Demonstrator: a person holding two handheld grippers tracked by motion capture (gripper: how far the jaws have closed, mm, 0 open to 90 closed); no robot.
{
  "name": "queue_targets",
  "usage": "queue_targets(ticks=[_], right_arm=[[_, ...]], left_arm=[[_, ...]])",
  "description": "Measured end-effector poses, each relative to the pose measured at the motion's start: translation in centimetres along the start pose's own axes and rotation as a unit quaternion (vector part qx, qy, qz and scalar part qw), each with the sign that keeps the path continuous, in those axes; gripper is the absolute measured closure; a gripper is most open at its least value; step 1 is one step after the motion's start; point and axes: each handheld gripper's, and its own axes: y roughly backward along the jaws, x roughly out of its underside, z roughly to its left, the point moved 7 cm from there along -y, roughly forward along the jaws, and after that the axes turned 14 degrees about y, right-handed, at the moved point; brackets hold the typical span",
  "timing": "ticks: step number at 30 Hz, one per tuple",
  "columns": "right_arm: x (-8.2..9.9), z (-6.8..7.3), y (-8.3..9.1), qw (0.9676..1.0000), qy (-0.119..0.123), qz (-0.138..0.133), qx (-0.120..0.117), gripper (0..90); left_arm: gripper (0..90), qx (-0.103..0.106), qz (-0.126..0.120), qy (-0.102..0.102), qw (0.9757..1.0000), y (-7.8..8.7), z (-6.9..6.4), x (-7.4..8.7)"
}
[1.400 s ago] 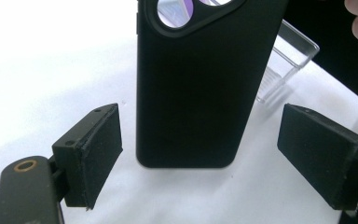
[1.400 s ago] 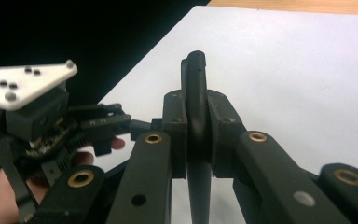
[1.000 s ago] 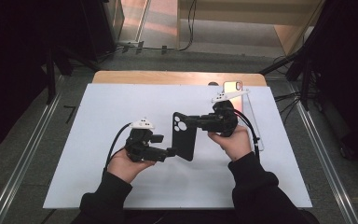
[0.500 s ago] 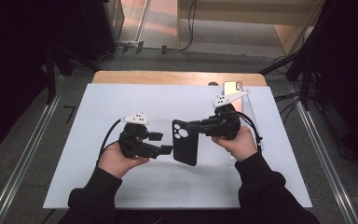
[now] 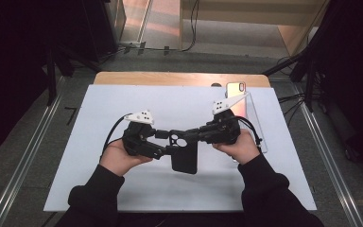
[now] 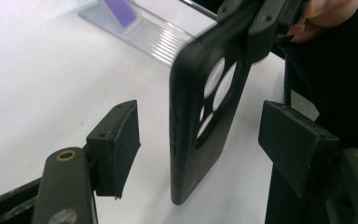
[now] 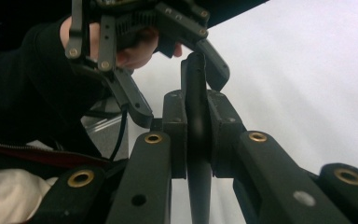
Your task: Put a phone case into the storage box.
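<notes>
A black phone case (image 5: 184,158) with round camera holes hangs over the white mat, between the two hands. My right gripper (image 5: 177,138) is shut on its upper end, and in the right gripper view both pads (image 7: 173,130) press the case's edge (image 7: 193,79). My left gripper (image 5: 170,143) reaches in from the left, its jaws on either side of the case (image 6: 205,107). Those jaws have just been closing. The left gripper's pads (image 6: 116,140) still stand clear of the case on both sides, so it is open.
A phone (image 5: 236,89) leans on a clear stand (image 5: 255,123) at the back right of the white mat (image 5: 99,109). Beyond the mat is the wooden table edge (image 5: 179,78). Cables trail from both grippers.
The case has swung lower, toward the person. The left gripper pulled slightly left, then its jaws came in around the case's upper end and narrowed. The right gripper kept its grip.
</notes>
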Motion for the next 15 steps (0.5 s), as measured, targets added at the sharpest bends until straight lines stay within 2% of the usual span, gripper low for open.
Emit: queue_targets(ticks=[8, 12, 15], right_arm=[[0.19, 0.34, -0.48, 0.9998, 0.003, 0.008, -0.02, 77.2], [0.19, 0.45, -0.66, 0.9995, 0.004, 0.008, -0.029, 77.2], [0.15, 0.63, -0.77, 0.9994, 0.005, 0.009, -0.034, 77.2]], left_arm=[[35.0, 0.012, 0.012, -0.006, 0.9998, -0.29, -0.05, -0.16], [41.1, 0.013, 0.01, -0.013, 0.9998, -0.44, -0.25, -0.13], [48.9, 0.017, 0.006, -0.016, 0.9997, -0.44, -0.34, -0.11]])
